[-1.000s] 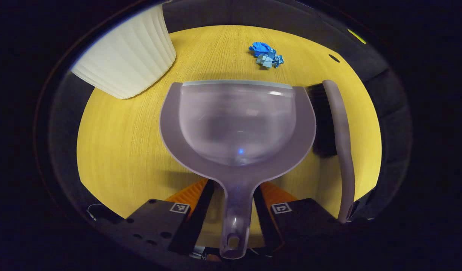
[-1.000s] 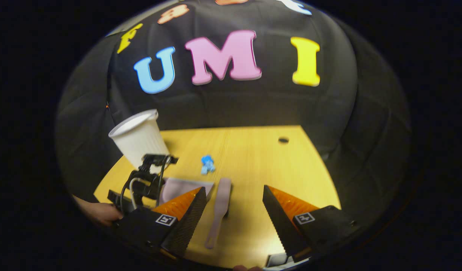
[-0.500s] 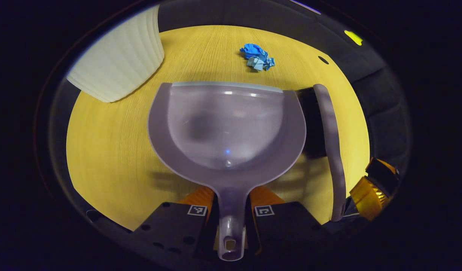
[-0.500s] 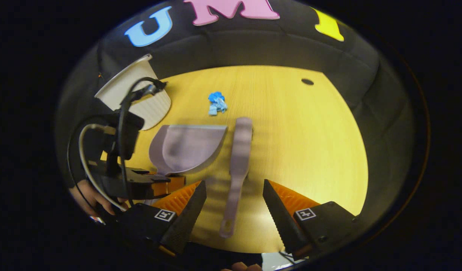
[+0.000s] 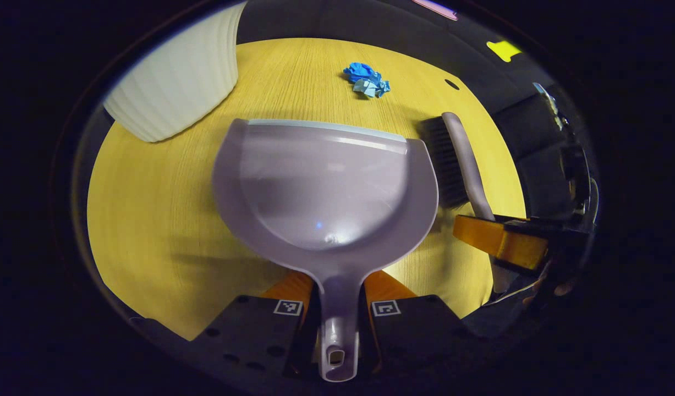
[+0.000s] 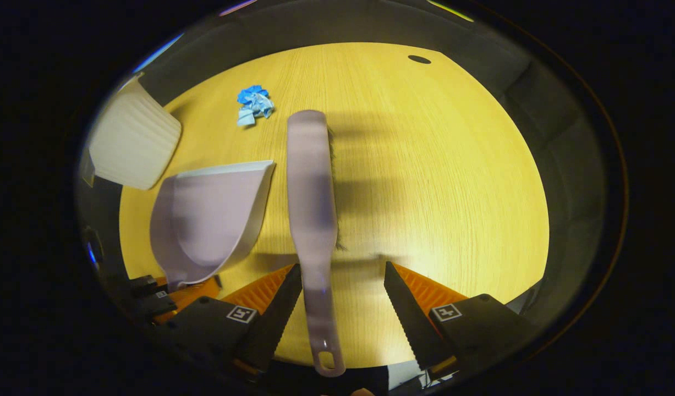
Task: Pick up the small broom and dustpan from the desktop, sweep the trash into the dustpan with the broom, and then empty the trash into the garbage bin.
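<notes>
In the left gripper view, the left claw (image 5: 337, 308) is closed on the handle of the lilac dustpan (image 5: 323, 187), both fingers pressing its sides; the pan spreads out straight ahead of the claw over the yellow wooden counter (image 5: 150, 209). Beyond the pan's front lip lies a crumpled blue paper scrap (image 5: 366, 80), and ahead to the left stands a white ribbed garbage bin (image 5: 172, 82). In the right gripper view, the right claw (image 6: 343, 291) stands wide open, with the handle of the small broom (image 6: 311, 203) lying between its fingers, close to the left one; whether it touches is unclear. The broom stretches forward on the counter, bristles along its right edge. The dustpan sits just left of the broom.
</notes>
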The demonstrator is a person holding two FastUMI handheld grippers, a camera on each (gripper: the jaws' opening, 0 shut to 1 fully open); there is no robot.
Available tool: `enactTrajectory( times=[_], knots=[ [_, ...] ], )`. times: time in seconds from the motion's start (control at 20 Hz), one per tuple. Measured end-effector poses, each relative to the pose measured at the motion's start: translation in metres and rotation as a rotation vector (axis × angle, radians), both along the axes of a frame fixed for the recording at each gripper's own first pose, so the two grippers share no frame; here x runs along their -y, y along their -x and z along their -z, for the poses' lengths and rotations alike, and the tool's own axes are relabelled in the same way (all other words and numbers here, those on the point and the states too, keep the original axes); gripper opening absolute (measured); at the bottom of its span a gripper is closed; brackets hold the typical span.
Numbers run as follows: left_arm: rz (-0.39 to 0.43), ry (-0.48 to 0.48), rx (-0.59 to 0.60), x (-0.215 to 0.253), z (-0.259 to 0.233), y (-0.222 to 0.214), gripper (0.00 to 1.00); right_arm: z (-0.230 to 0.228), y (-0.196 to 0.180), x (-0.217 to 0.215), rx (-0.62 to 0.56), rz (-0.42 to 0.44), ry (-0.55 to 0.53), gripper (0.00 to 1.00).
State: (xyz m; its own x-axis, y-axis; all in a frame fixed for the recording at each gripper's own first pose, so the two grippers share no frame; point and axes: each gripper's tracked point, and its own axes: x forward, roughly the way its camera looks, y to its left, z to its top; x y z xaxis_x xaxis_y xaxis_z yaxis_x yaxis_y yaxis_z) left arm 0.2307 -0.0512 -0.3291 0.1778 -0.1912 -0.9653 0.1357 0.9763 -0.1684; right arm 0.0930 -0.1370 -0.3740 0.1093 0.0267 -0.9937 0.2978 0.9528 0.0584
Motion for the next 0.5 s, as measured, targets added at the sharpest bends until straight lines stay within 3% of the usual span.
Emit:
enactTrajectory(
  times=[0.05, 0.1, 0.15, 0.25, 0.3, 0.4, 0.5],
  knots=[
    [0.009, 0.004, -0.002, -0.001, 0.001, 0.001, 0.29, 0.002, 0.0, -0.007, -0.015, 0.005, -0.036, 0.98],
    [0.012, 0.005, -0.006, -0.003, 0.0, 0.002, 0.29, 0.005, 0.0, -0.013, -0.033, 0.013, -0.057, 0.84],
    [0.016, 0.006, -0.011, -0.005, 0.0, 0.004, 0.29, 0.006, -0.002, -0.009, -0.047, 0.013, -0.033, 0.88],
    [0.034, 0.002, -0.015, -0.009, 0.0, 0.006, 0.29, 0.011, -0.01, -0.001, -0.024, -0.022, -0.003, 0.68],
    [0.045, -0.003, -0.018, -0.011, 0.0, 0.006, 0.29, 0.012, -0.008, -0.001, -0.046, -0.027, -0.004, 0.48],
    [0.071, -0.01, -0.027, -0.014, 0.0, 0.007, 0.29, 0.009, -0.009, -0.01, -0.067, -0.034, -0.075, 0.33],
    [0.109, -0.029, -0.034, -0.024, 0.0, 0.009, 0.29, 0.0, -0.012, -0.018, -0.079, -0.031, -0.142, 0.28]
  ],
)
